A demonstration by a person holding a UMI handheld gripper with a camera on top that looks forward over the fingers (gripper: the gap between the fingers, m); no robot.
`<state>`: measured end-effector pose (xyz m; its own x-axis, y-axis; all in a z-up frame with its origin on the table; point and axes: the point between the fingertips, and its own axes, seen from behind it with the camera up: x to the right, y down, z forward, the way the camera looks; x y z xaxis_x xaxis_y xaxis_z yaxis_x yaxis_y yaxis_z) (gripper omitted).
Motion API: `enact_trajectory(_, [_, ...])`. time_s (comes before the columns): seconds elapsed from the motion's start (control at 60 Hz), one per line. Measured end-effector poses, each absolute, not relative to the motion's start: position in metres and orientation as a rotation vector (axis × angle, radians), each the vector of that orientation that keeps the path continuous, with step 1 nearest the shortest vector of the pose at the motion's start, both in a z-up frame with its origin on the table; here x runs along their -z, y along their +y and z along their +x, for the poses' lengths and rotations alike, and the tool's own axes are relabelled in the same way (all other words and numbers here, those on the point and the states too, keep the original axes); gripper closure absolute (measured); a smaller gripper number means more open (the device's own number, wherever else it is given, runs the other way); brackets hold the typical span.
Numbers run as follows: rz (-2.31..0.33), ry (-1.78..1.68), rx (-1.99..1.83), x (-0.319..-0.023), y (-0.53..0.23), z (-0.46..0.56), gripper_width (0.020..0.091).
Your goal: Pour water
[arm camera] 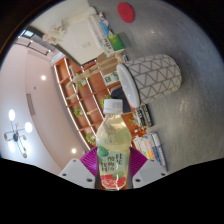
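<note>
A clear plastic bottle (113, 140) of pale yellow drink, with a white cap and a red and green label, stands up between my fingers. My gripper (112, 168) is shut on the bottle, its purple pads (89, 160) pressed against the label on both sides. The view is tilted sideways. Beyond the bottle, to its upper right, is a white cup-like container (152, 74) with a black geometric line pattern. The bottle's base is hidden between the fingers.
Wooden shelves (84, 88) with small items lie behind the bottle. Colourful packets (147, 143) sit to the right of the bottle. A white box with green print (103, 40) and a red round object (125, 11) are farther off. Ceiling lights (16, 128) show at the left.
</note>
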<state>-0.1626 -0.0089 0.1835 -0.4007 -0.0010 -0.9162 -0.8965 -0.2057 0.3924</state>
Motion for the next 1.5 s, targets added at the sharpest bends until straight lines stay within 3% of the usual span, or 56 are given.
enact_trajectory(0.233, [-1.545,0.772,-1.056,-0.209,-0.007,-0.162,0.0729])
enact_trajectory(0.45, [-1.57,0.302,-0.543,-0.269,0.002,-0.122,0.0717])
enact_trajectory(0.633, [-1.593,0.137,-0.078,-0.277,0.006,-0.041,0.072])
enact_trajectory(0.8, [-1.674,0.138,0.156,-0.244,0.009,0.034,0.0719])
enact_trajectory(1.117, [-1.806,0.187,0.289,-0.14,0.014,0.133,0.0718])
enact_trajectory(1.333, [-1.835,0.203,0.261,-0.095,0.011,0.158,0.0702])
enact_trajectory(1.5, [-1.796,0.245,0.213,-0.099,0.007,0.163,0.0714])
